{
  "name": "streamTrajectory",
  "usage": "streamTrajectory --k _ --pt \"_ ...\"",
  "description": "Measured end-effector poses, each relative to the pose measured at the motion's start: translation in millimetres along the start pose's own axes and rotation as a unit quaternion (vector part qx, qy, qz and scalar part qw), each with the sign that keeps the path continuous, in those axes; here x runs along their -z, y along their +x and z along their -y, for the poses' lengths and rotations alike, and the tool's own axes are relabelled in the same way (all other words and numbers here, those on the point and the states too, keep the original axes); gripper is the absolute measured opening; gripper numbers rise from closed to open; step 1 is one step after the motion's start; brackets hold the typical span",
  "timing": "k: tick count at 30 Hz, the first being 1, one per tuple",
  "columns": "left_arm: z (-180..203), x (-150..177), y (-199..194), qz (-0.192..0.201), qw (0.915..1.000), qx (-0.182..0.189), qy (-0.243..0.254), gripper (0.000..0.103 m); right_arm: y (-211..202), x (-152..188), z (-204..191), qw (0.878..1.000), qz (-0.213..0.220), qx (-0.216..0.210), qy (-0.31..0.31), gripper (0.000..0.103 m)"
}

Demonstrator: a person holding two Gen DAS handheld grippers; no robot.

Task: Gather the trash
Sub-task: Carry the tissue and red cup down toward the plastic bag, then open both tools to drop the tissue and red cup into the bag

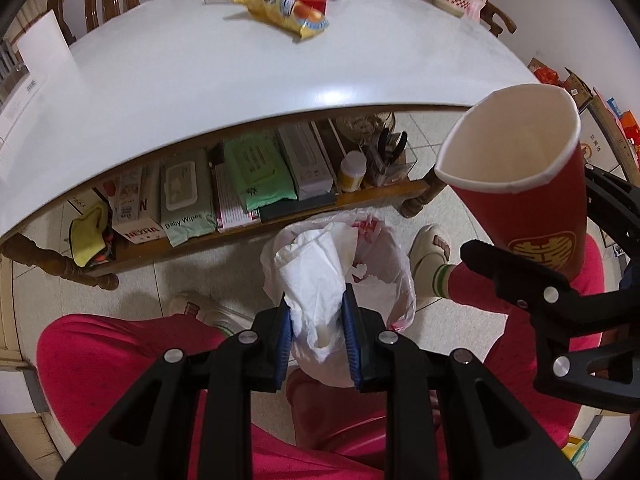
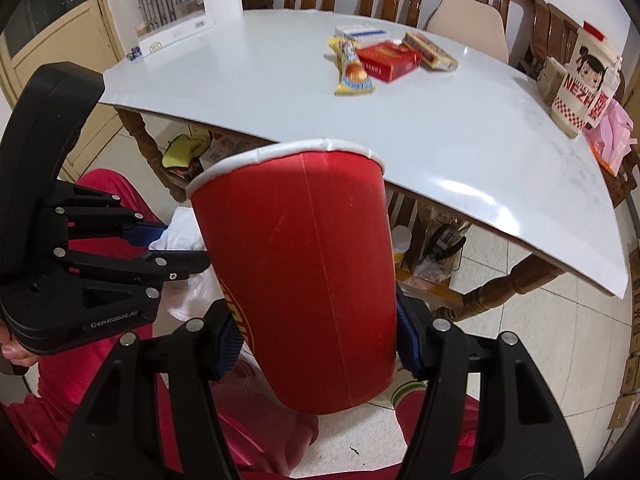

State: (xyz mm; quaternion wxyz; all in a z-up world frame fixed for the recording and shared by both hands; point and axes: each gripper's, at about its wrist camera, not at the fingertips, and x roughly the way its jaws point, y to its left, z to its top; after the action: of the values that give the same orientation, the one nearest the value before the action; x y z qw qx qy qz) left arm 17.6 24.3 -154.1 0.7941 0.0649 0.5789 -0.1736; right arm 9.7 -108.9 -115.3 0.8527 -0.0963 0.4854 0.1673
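Left wrist view: my left gripper [image 1: 316,336] is pinching crumpled white tissue [image 1: 316,276] above the white plastic-lined bin [image 1: 400,280], while my right gripper [image 2: 316,344] is squeezing a red paper cup [image 2: 304,272] that risks missing it, being held off to one side.

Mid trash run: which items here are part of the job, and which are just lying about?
Job: crumpled tissue in left hand-held gripper; red paper cup in right hand-held gripper; lined bin; snack wrapper.
Lying about: baby wipes, Nezha box.
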Motion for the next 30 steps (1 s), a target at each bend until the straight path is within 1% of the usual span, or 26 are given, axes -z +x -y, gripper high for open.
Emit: streamTrajectory --k 12,16,18,21,23,27,30 --pt "-9.3 2.1 44.6 -0.044 0.9990 -0.003 -0.004 0.023 46.9 15.1 10.6 0.999 -0.039 -0.006 0.026 0.061" --pt "-11.4 1.6 62.5 -0.059 0.9982 -0.001 -0.008 0.023 64.7 20.0 14.6 0.998 -0.051 0.006 0.029 0.061" --pt "-11.4 1.4 70.1 -0.065 0.9978 0.000 -0.011 0.023 73.2 22.4 18.6 0.998 -0.057 0.004 0.039 0.061" --pt "-13.7 0.9 84.7 -0.079 0.9968 0.003 -0.016 0.023 87.7 26.3 26.5 0.996 -0.069 0.000 0.058 0.061" --pt "-15.1 0.7 97.0 -0.094 0.9953 0.008 -0.022 0.023 96.1 29.0 31.1 0.995 -0.077 -0.001 0.068 0.061" --pt "-19.8 -1.2 116.8 -0.112 0.9930 0.013 -0.035 0.023 116.4 34.7 39.9 0.993 -0.092 0.008 0.077 0.061" --pt "-23.8 -2.6 132.9 -0.126 0.9908 0.016 -0.048 0.023 133.4 39.3 45.2 0.990 -0.108 0.003 0.090 0.061"
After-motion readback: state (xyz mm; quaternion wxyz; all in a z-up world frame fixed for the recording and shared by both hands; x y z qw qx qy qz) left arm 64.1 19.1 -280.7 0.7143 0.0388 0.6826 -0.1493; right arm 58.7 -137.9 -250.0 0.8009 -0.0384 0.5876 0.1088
